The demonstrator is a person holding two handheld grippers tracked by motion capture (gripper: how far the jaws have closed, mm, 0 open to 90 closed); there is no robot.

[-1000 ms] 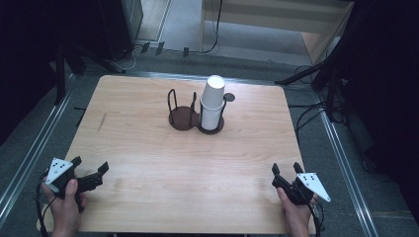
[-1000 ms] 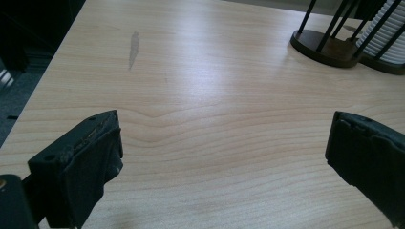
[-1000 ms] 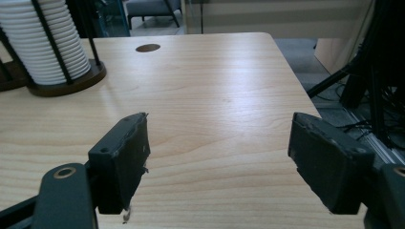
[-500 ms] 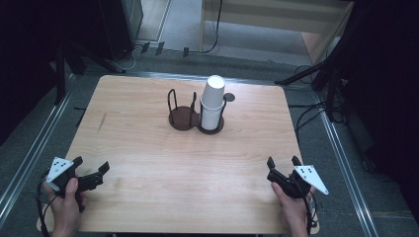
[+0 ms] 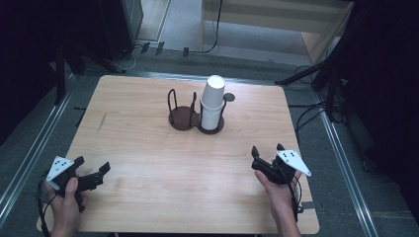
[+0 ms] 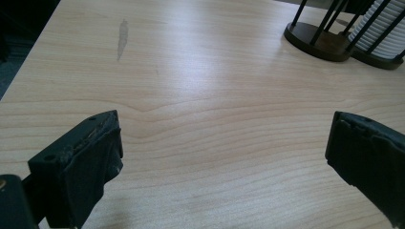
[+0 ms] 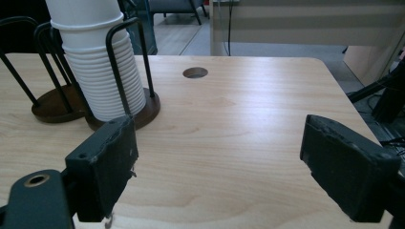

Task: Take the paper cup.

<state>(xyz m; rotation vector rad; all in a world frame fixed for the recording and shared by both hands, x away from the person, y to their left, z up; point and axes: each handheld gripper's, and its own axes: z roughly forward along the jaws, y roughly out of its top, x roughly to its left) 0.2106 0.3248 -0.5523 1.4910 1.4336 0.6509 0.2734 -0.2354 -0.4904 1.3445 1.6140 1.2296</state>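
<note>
Right gripper [image 7: 217, 167], jaws just opened, empty; ahead-left of it, the stack of paper cups [image 7: 98, 57]: light, crushable. Grip the top cup's wall gently.

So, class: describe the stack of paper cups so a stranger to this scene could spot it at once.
On the wooden table, find the dark two-ring wire holder near the far middle. The white cup stack stands in its right-hand ring; the left ring beside it holds nothing.

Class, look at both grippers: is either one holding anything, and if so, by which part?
Nothing is held. The left gripper and right gripper both stand open over the bare light wooden table, apart from the stack of white paper cups.
</note>
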